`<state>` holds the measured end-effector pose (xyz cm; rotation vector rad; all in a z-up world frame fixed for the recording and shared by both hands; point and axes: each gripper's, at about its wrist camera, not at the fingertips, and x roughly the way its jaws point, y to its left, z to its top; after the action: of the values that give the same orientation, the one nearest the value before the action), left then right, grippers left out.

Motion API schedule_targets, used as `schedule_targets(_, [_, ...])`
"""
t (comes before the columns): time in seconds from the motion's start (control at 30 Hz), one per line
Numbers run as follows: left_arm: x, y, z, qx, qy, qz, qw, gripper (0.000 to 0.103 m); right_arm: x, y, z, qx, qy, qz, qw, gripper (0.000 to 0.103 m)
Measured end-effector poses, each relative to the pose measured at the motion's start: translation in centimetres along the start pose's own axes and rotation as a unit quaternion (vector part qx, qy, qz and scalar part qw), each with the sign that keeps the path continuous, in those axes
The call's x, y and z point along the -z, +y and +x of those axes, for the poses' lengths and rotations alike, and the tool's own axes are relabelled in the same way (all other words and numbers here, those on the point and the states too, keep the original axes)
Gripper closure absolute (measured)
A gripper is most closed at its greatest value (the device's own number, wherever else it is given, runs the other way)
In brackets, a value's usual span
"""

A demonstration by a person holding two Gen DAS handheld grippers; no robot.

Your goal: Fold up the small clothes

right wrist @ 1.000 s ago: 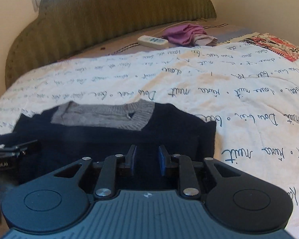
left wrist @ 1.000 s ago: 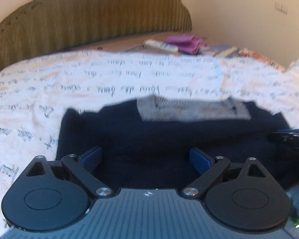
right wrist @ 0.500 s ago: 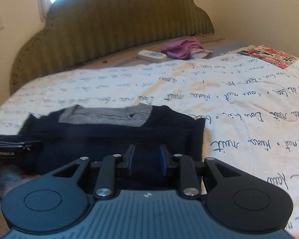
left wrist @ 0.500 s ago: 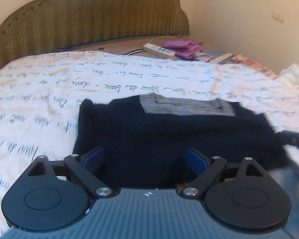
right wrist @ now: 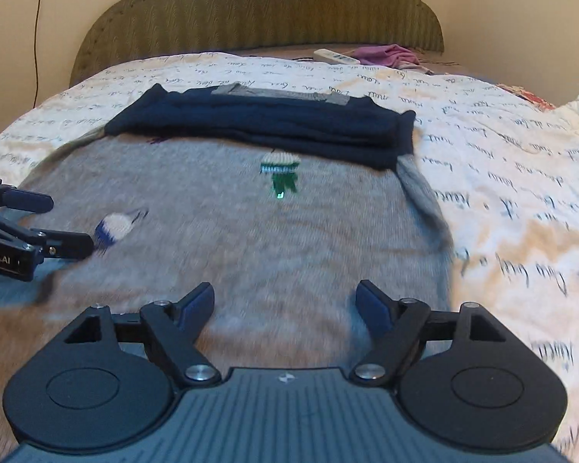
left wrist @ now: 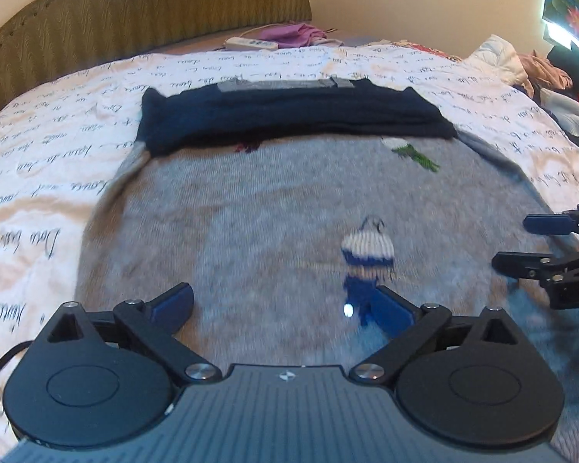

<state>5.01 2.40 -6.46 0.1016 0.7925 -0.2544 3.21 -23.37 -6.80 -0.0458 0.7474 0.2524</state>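
A small grey knit sweater [left wrist: 258, 216] with embroidered figures lies flat on the bed; it also shows in the right wrist view [right wrist: 251, 231]. Its dark navy sleeves and upper part [left wrist: 289, 115] are folded across its far end, with the grey collar beyond; the navy band also shows in the right wrist view [right wrist: 266, 127]. My left gripper [left wrist: 283, 306] is open and empty over the sweater's near part. My right gripper [right wrist: 285, 303] is open and empty over the near hem, to the right of the left one.
The bed is covered by a white sheet with script writing [left wrist: 58, 154]. A green headboard [right wrist: 258, 11] stands behind. A white power strip [right wrist: 330, 55] and purple cloth [right wrist: 386, 54] lie near it. More clothes are piled at the far right [left wrist: 552, 73].
Both grippers have pulled back toward the sweater's near end, so the grey body now shows. The right gripper, nearly shut before, has opened. The left stays open.
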Motion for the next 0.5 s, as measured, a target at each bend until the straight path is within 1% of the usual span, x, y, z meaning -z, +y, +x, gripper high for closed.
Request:
schedule_targets(0.1, [1.0, 0.0, -1.2, -0.005, 0.000, -0.009, 0.9999, 0.003, 1.0, 0.1, -1.3, 0.003, 0.003, 0.014, 1.000, 0.022])
schedule_targets(0.2, [1.9, -0.3, -2.4, 0.000, 0.001, -0.015, 0.9999, 0.003, 1.9, 0.7, -2.2, 0.006, 0.006, 0.019, 1.000, 0.022])
schedule_targets(0.33, [3.3, -0.6, -3.9, 0.006, 0.002, -0.010, 0.9999, 0.002, 3.0, 1.5, -3.3, 0.007, 0.013, 0.014, 1.000, 0.021])
schedule_targets(0.4, [3.9, -0.5, -4.6, 0.006, 0.001, -0.010, 0.9999, 0.002, 3.5, 1.7, -3.9, 0.005, 0.019, 0.010, 1.000, 0.019])
schedule_targets(0.5, [4.5, 0.0, -5.9, 0.003, 0.002, -0.022, 0.9998, 0.003, 4.0, 2.1, -4.9, 0.008, 0.028, -0.003, 1.000, 0.018])
